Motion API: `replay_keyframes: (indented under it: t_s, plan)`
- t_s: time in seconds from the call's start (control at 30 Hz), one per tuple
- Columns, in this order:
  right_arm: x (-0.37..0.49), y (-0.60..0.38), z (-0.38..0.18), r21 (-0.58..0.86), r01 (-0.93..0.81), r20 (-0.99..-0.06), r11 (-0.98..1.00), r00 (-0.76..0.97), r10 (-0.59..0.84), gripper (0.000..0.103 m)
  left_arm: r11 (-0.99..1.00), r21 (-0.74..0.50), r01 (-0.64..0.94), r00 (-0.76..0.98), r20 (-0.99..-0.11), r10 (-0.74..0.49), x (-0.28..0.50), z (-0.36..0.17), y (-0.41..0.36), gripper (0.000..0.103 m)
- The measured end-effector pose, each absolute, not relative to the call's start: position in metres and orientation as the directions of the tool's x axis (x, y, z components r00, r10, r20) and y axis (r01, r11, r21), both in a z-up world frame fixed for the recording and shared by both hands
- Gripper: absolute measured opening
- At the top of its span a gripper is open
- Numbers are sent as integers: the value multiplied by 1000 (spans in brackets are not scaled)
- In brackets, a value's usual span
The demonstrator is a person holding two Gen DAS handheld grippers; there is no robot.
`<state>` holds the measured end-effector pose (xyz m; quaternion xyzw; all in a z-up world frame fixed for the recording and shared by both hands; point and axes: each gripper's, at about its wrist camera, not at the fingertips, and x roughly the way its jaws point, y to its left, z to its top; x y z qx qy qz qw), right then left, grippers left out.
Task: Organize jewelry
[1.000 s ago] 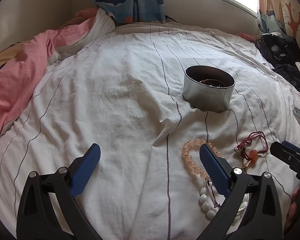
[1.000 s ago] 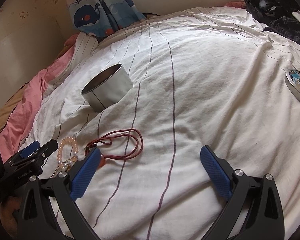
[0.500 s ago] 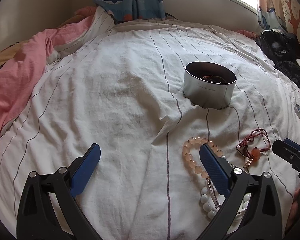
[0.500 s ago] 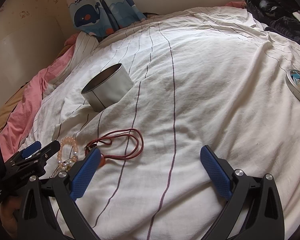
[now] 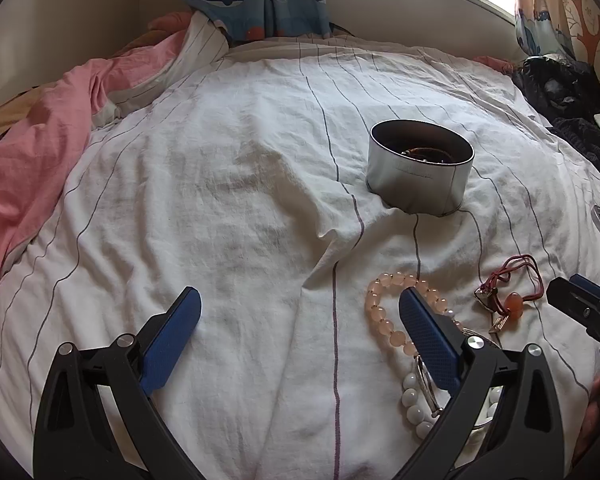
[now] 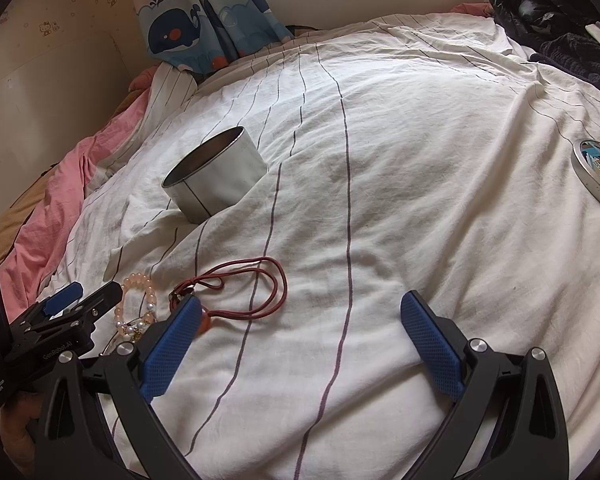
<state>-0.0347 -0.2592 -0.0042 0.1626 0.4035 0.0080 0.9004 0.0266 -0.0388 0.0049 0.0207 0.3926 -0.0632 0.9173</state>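
**Both jaws spread wide over loose jewelry, nothing gripped**

Jaws of the left gripper [image 5: 300,312] and right gripper [image 6: 300,312] stood fully parted and empty. Landmark: the tin [image 5: 420,172], which already held some dark jewelry. Nearer the camera than the tin lay the pink bead bracelet [image 5: 380,312] — its far arc crossed by the left gripper's right finger — with white pearls [image 5: 414,404] just behind it, and beside them the red cord necklace [image 6: 256,292], touching the right gripper's left finger. A sound pick would likely centre one strand between the pads, close gently, then lift clear — avoiding a pinch of the bedsheet [image 6: 420,200].
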Motion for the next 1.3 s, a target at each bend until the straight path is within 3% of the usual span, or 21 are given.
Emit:
replay_keyframes:
  t_s: [1.3]
  plan:
    - [-35, -258, -4, 298, 118, -724, 947, 674, 145, 96, 991, -5, 133, 681, -726, -95, 28, 4, -42, 95]
